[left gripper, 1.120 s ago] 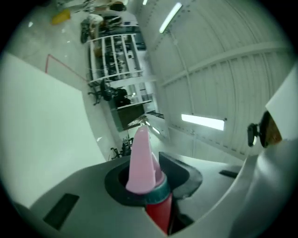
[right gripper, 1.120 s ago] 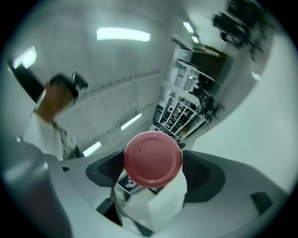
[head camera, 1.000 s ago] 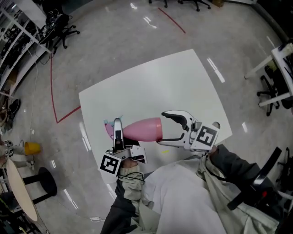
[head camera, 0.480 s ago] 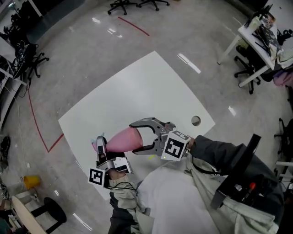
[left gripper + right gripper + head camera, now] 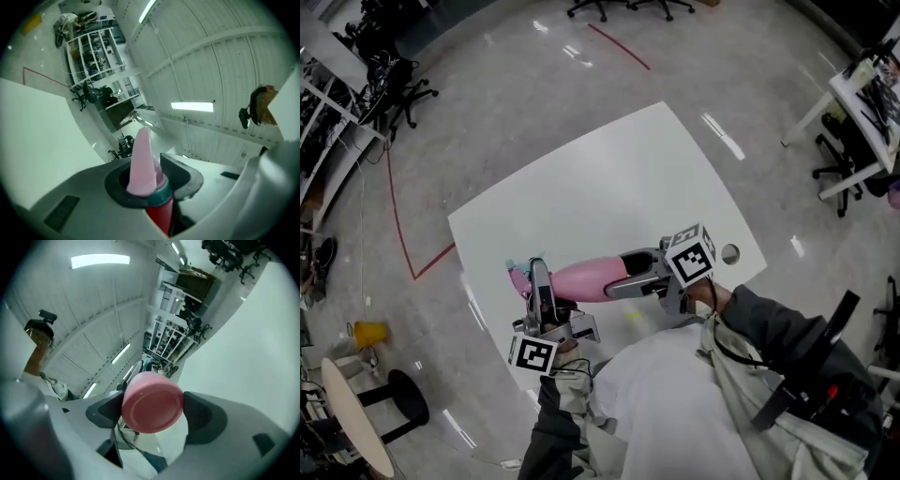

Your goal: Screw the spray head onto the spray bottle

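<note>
A pink spray bottle point(image 5: 584, 279) lies level in the air over the near part of the white table point(image 5: 609, 178). My right gripper point(image 5: 626, 272) is shut on its base end; in the right gripper view the round pink bottom point(image 5: 152, 401) sits between the two dark pads of the right gripper point(image 5: 151, 411). My left gripper point(image 5: 539, 284) is shut on the spray head point(image 5: 518, 277) at the bottle's neck end. In the left gripper view the pink trigger with its teal collar point(image 5: 142, 161) stands up between the jaws of the left gripper point(image 5: 149, 180). The joint between head and neck is hidden.
The table has a round cable hole point(image 5: 729, 253) near its right corner. Office chairs point(image 5: 394, 89) and shelving stand on the floor at the far left, a desk point(image 5: 862, 103) at the right. A yellow object point(image 5: 366, 330) and a stool point(image 5: 405, 396) are at lower left.
The right gripper has rolled about its own axis with the bottle's base in it; its jaws, seen flat before, now show edge-on. The left gripper still holds the spray head and rose slightly.
</note>
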Demonstrator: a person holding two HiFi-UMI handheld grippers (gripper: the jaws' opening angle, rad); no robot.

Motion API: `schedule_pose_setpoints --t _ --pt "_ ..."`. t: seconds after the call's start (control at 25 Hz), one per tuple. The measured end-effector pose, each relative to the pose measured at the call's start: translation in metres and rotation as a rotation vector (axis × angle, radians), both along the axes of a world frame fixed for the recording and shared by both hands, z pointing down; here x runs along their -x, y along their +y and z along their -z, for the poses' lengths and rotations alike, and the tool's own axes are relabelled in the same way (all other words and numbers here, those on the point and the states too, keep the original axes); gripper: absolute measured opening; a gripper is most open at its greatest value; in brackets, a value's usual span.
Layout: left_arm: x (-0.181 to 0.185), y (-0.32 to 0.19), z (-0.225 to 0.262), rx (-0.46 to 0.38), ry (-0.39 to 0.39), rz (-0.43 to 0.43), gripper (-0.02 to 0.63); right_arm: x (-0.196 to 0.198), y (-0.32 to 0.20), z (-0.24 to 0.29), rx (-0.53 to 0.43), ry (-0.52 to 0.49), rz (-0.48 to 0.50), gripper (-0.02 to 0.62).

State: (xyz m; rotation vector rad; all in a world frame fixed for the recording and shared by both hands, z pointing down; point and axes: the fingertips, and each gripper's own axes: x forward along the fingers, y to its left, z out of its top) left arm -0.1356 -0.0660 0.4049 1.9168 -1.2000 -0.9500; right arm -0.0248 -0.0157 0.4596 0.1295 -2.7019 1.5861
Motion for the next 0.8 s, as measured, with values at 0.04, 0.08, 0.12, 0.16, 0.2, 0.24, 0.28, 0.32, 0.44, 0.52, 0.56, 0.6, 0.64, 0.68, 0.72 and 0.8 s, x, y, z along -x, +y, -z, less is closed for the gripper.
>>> schedule_pose_setpoints --t 0.04,0.08,0.12,0.16,0.2,0.24,0.28,0.32,0.44,0.52,0.56,0.6,0.64,0.68,0.72,0.8 --pt "0.004 -0.002 -0.004 0.042 0.053 0.035 0.101 -0.004 -0.003 0.007 -0.061 -0.021 -0.043 0.380" --pt "0.007 -0.004 -0.010 0.093 0.128 0.073 0.101 -0.011 -0.007 0.017 -0.157 -0.034 -0.094 0.380" --pt "0.009 -0.006 -0.019 0.148 0.211 0.106 0.101 -0.020 -0.010 0.028 -0.286 -0.028 -0.141 0.380" --pt "0.010 -0.008 -0.028 0.201 0.287 0.132 0.100 -0.028 -0.013 0.038 -0.441 0.003 -0.176 0.380" --pt "0.010 -0.008 -0.036 0.248 0.345 0.149 0.100 -0.035 -0.013 0.046 -0.611 0.054 -0.197 0.380" --pt "0.009 -0.007 -0.043 0.287 0.379 0.157 0.101 -0.038 -0.010 0.054 -0.784 0.112 -0.204 0.380" --pt "0.008 -0.006 -0.048 0.316 0.389 0.159 0.100 -0.038 -0.005 0.060 -0.940 0.172 -0.197 0.380" --pt "0.007 -0.006 -0.049 0.332 0.386 0.158 0.100 -0.037 0.000 0.062 -1.064 0.236 -0.173 0.382" --pt "0.008 -0.004 -0.043 0.320 0.383 0.144 0.100 -0.029 0.014 0.056 -1.271 0.358 -0.067 0.383" --pt "0.005 -0.004 -0.037 0.309 0.419 0.111 0.100 -0.019 0.019 0.052 -1.386 0.403 -0.034 0.383" --pt "0.003 -0.004 -0.034 0.308 0.435 0.092 0.101 -0.015 0.019 0.050 -1.450 0.433 -0.042 0.391" --pt "0.001 -0.004 -0.032 0.307 0.444 0.078 0.100 -0.013 0.019 0.050 -1.500 0.456 -0.061 0.391" --pt "-0.001 -0.003 -0.030 0.305 0.448 0.072 0.100 -0.012 0.018 0.051 -1.525 0.468 -0.075 0.391" --pt "-0.002 -0.003 -0.028 0.300 0.449 0.071 0.100 -0.012 0.016 0.053 -1.517 0.466 -0.076 0.391" --pt "-0.004 -0.002 -0.024 0.291 0.447 0.074 0.100 -0.013 0.015 0.054 -1.481 0.454 -0.062 0.391" --pt "-0.006 -0.001 -0.018 0.259 0.434 0.088 0.101 -0.016 0.010 0.057 -1.325 0.385 -0.030 0.391"
